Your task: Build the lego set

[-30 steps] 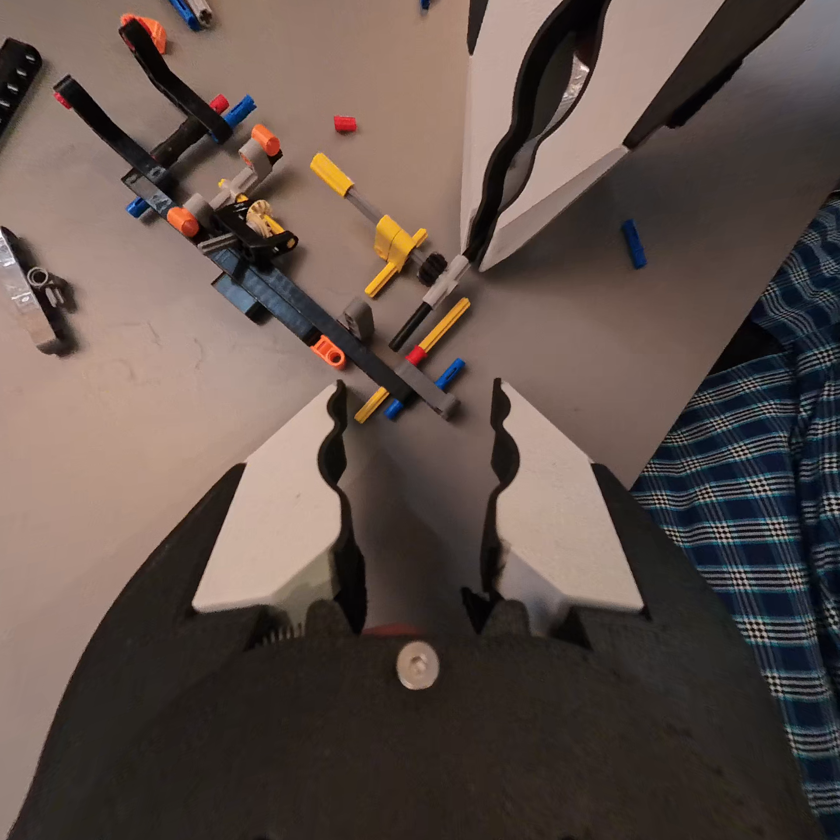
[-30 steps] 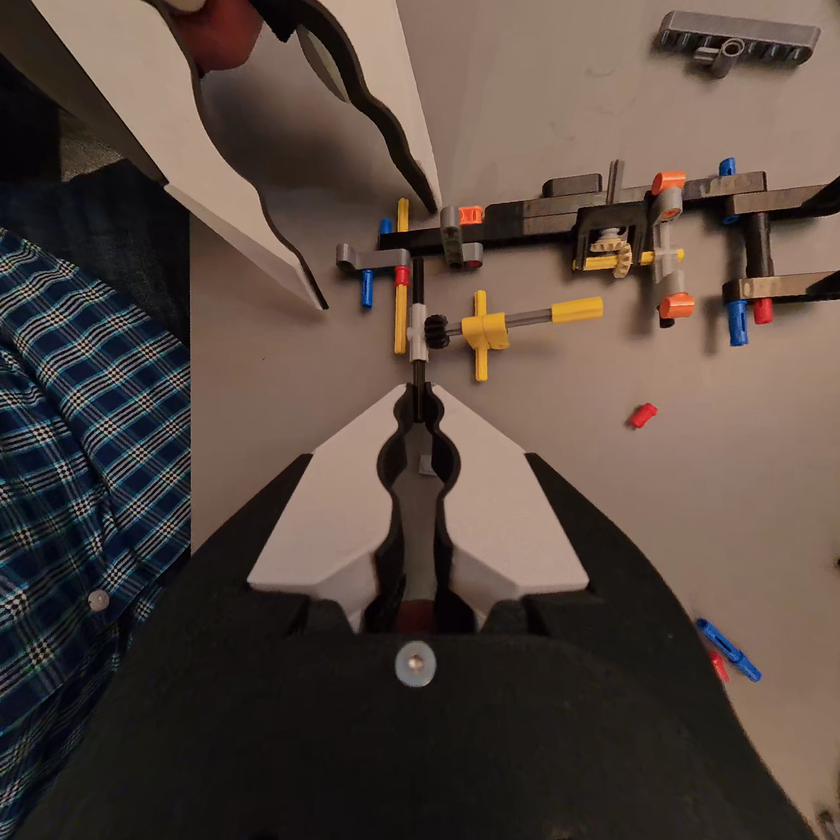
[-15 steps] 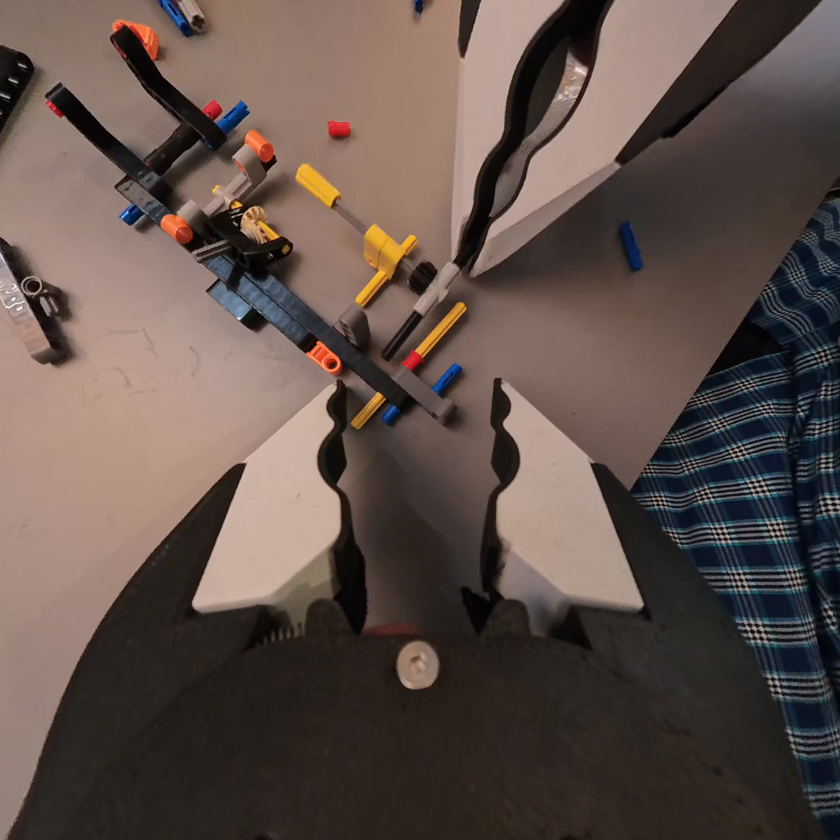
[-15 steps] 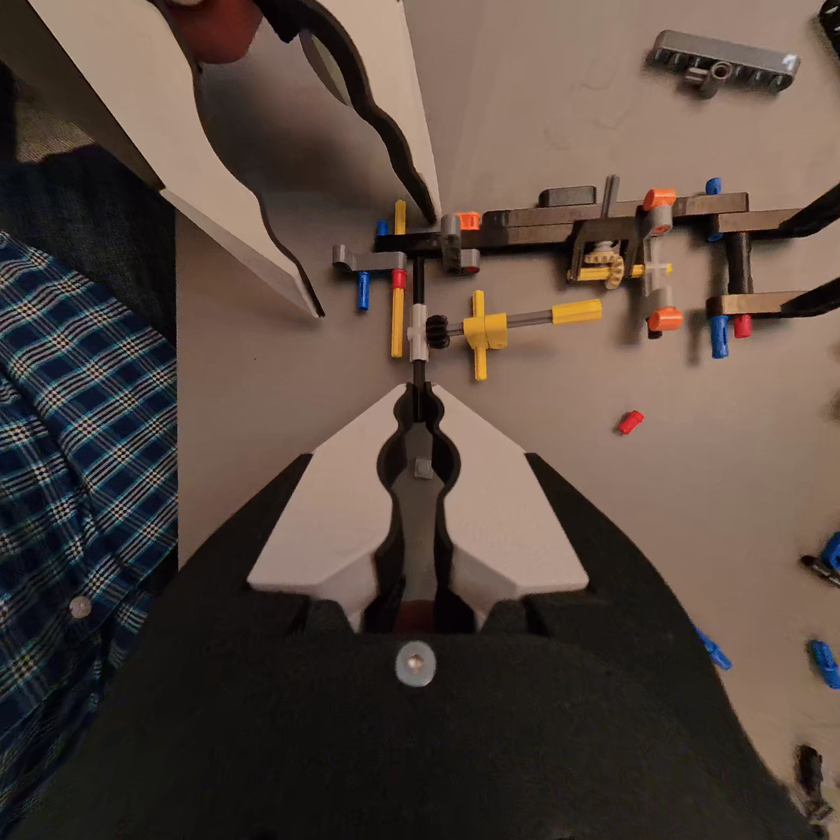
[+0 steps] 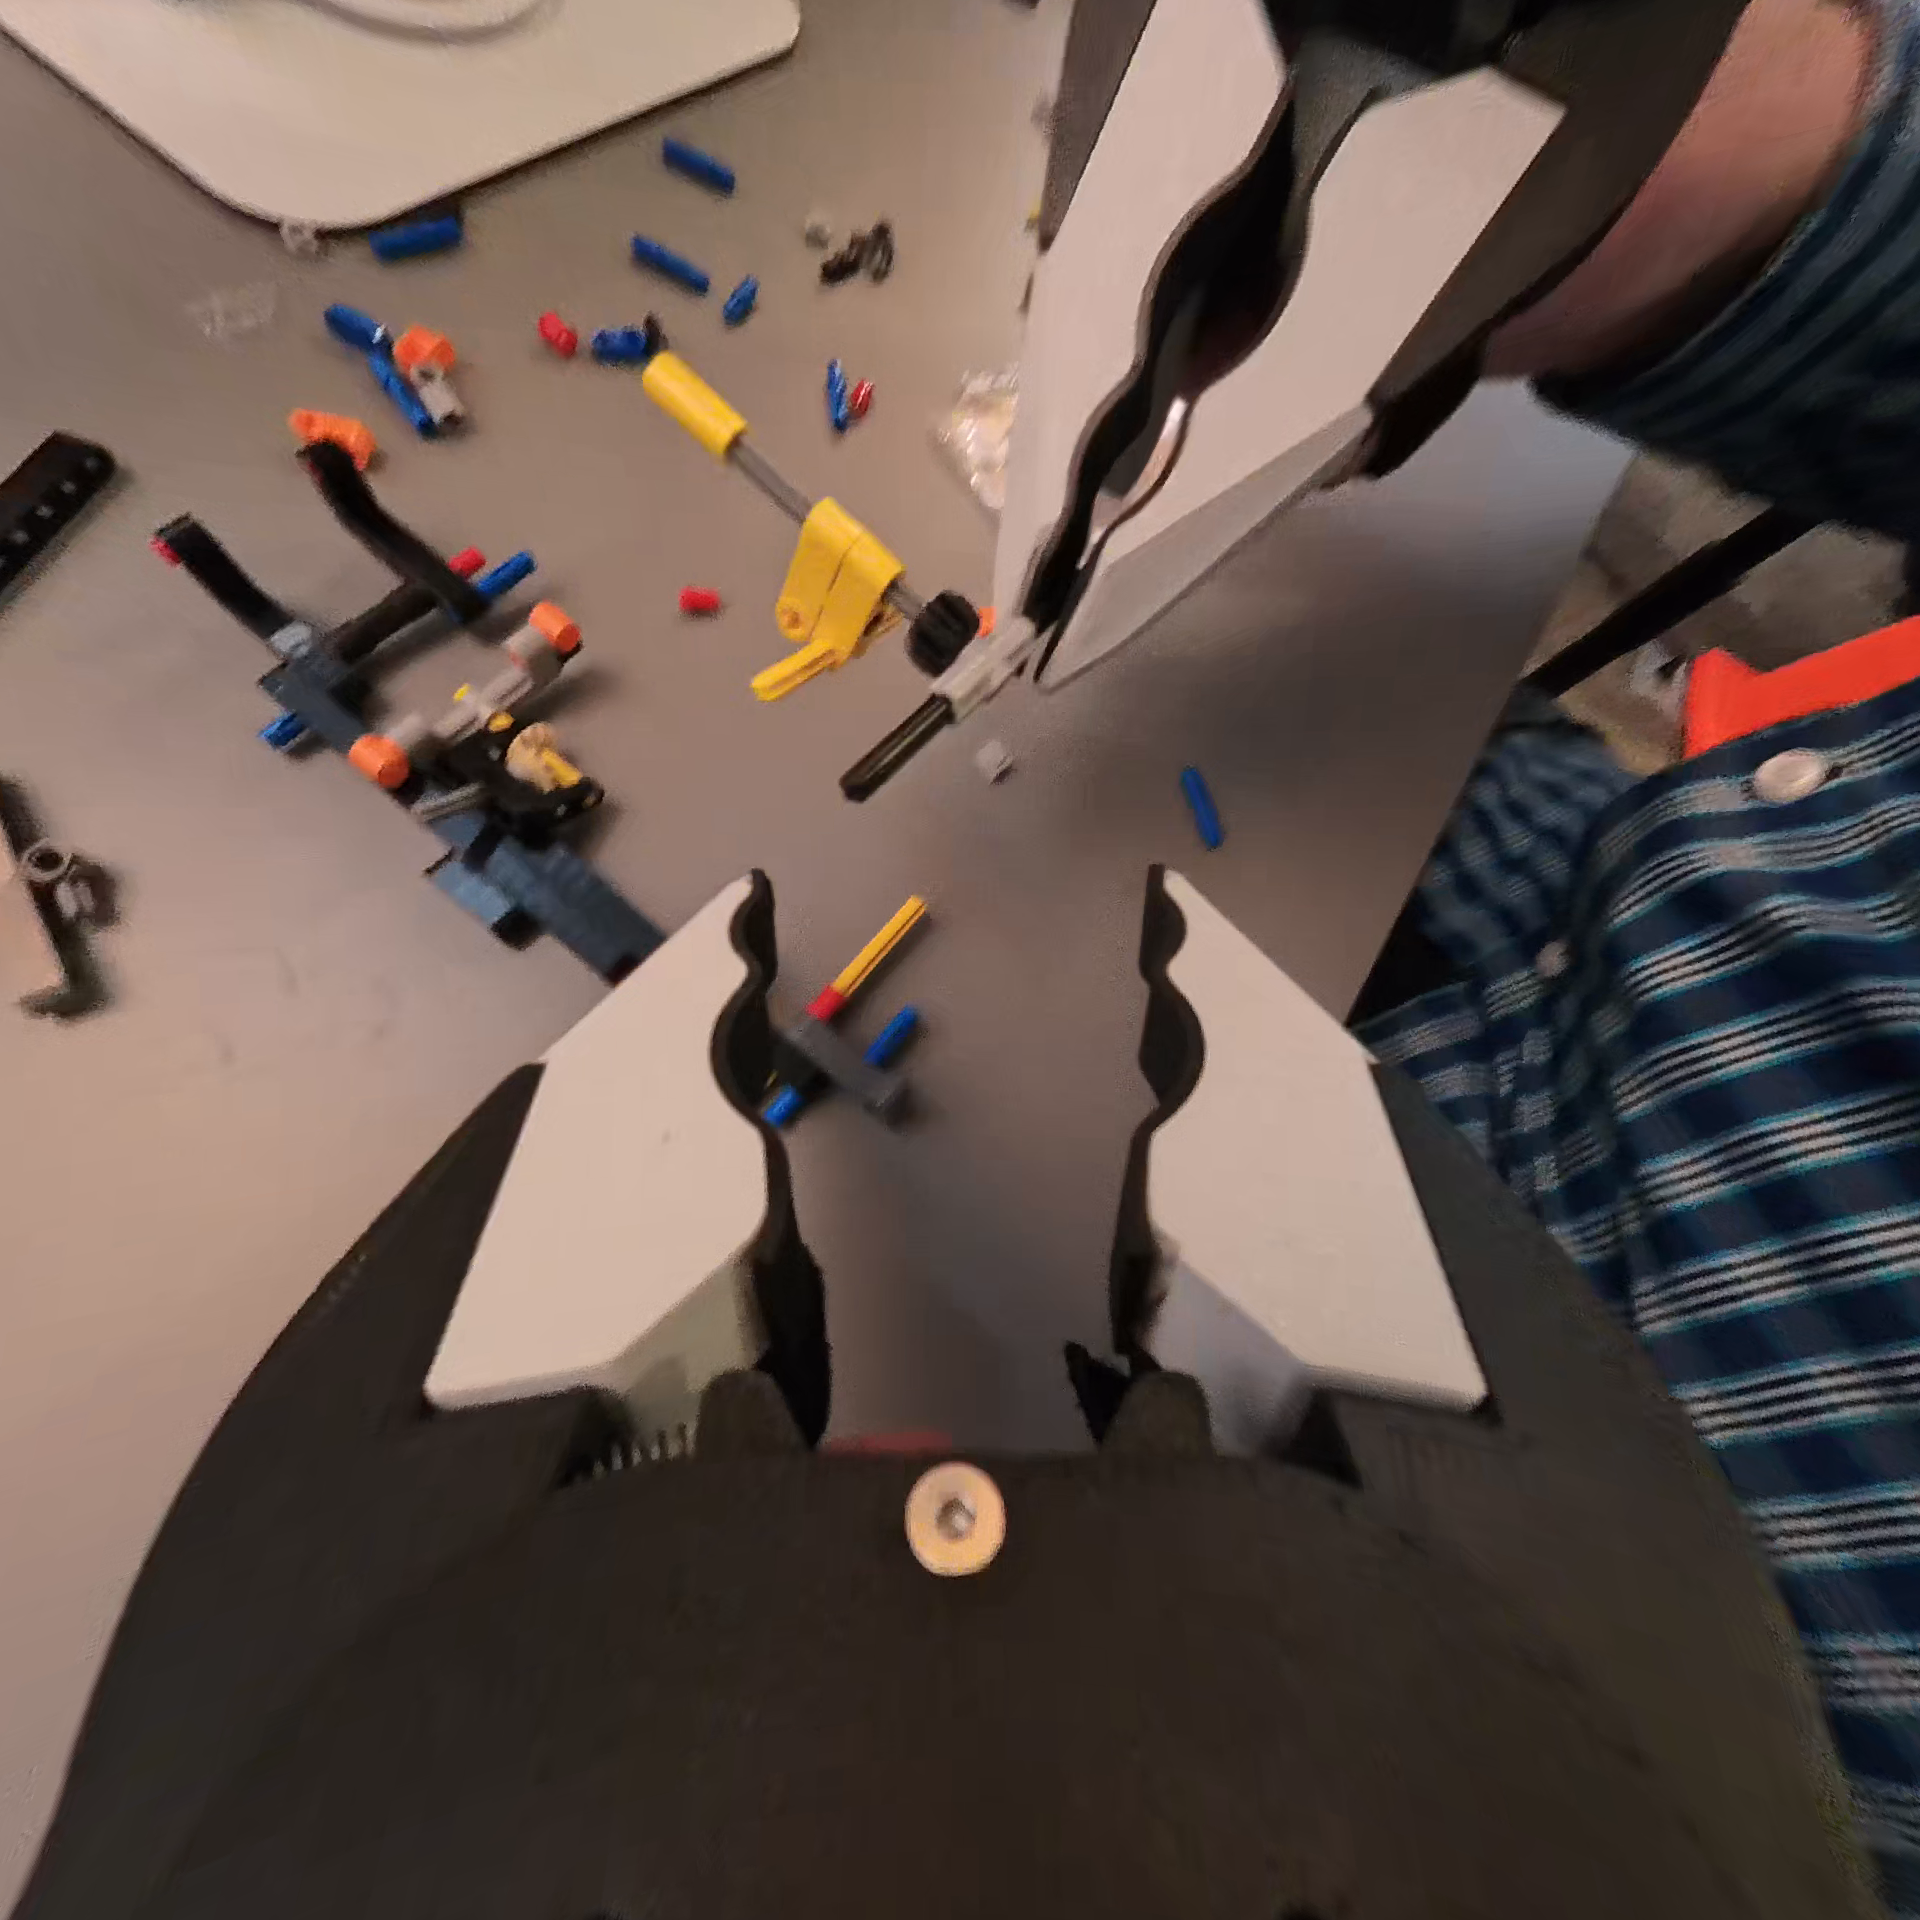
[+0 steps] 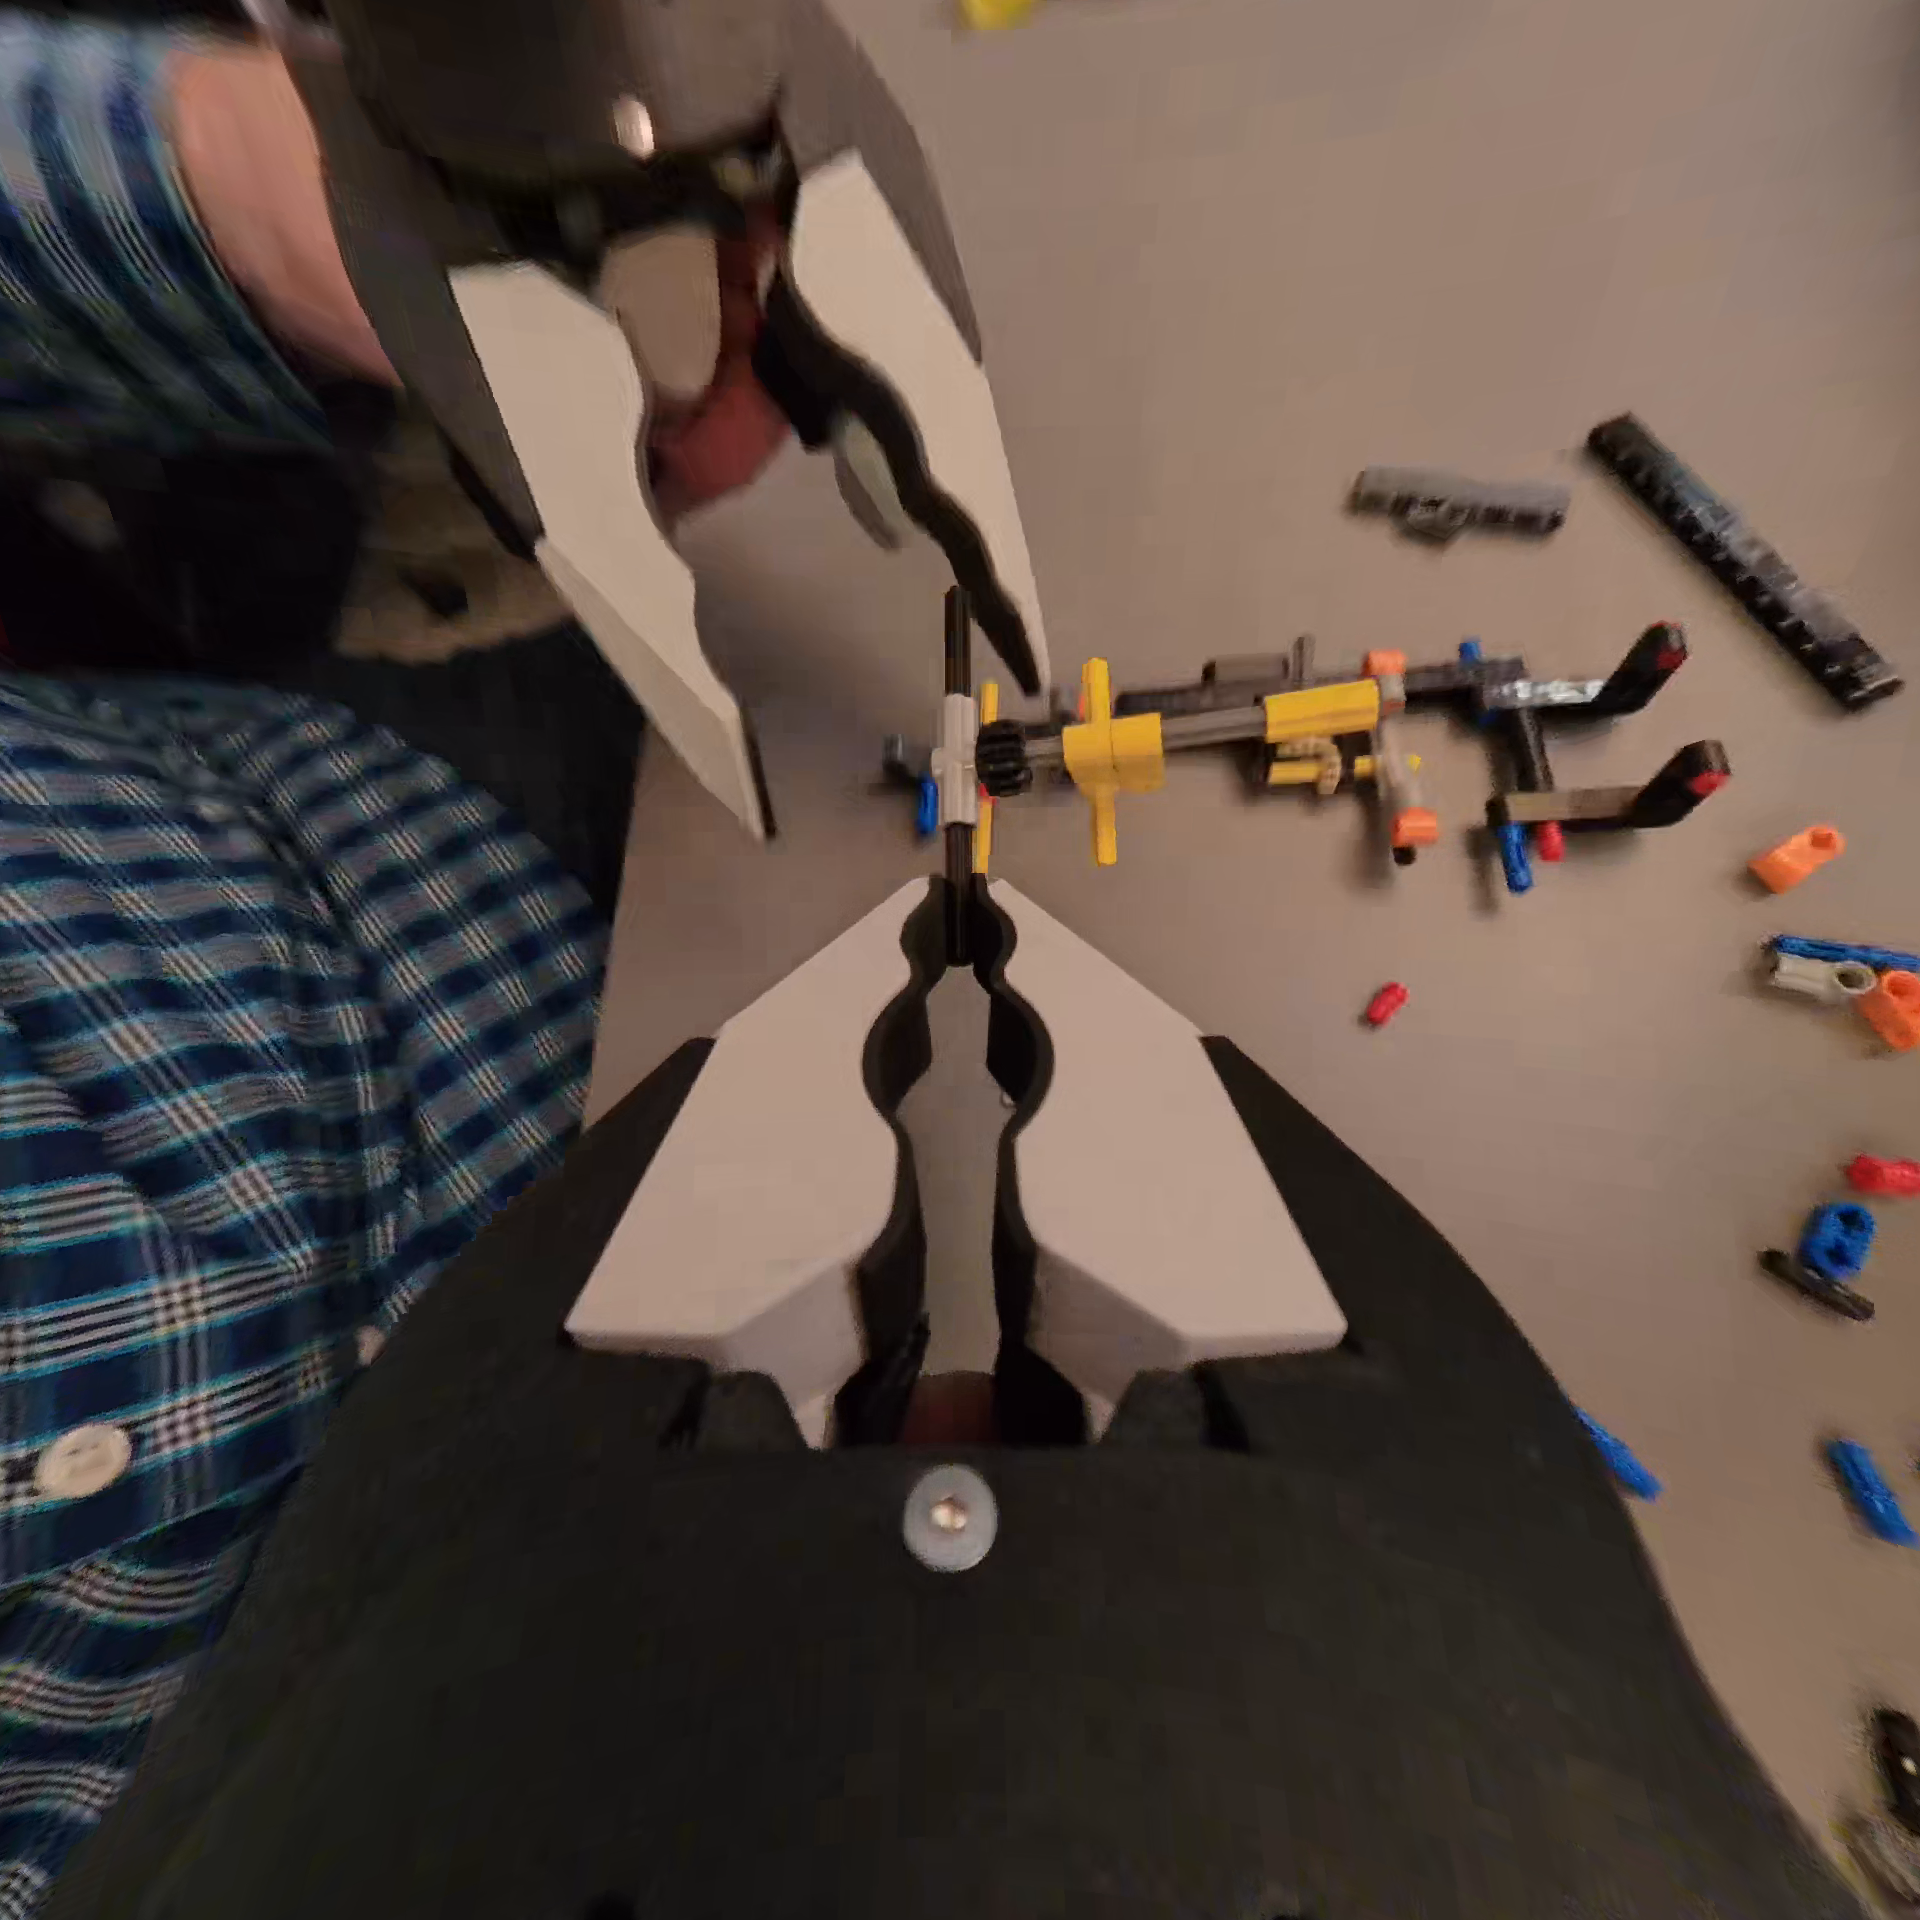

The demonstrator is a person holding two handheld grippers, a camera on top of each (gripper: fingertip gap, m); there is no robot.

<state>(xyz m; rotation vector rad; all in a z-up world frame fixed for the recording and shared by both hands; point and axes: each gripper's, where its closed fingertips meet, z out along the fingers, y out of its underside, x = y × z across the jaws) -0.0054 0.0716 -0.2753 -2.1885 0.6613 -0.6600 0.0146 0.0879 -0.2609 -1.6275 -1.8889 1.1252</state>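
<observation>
I am clamping the right hand-held gripper (image 6: 961, 914) on the black axle (image 6: 957, 727), keeping it level; left hand-held gripper (image 5: 951, 904) is gaping, empty.

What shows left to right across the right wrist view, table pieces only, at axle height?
Black axle in the right tongs → black gear → yellow connector → black chassis arms → orange piece.

Grey table (image 5: 1091, 748): long black lego assembly (image 5: 416, 707), scattered blue pins (image 5: 670, 265), white board (image 5: 416, 94) far edge.
</observation>
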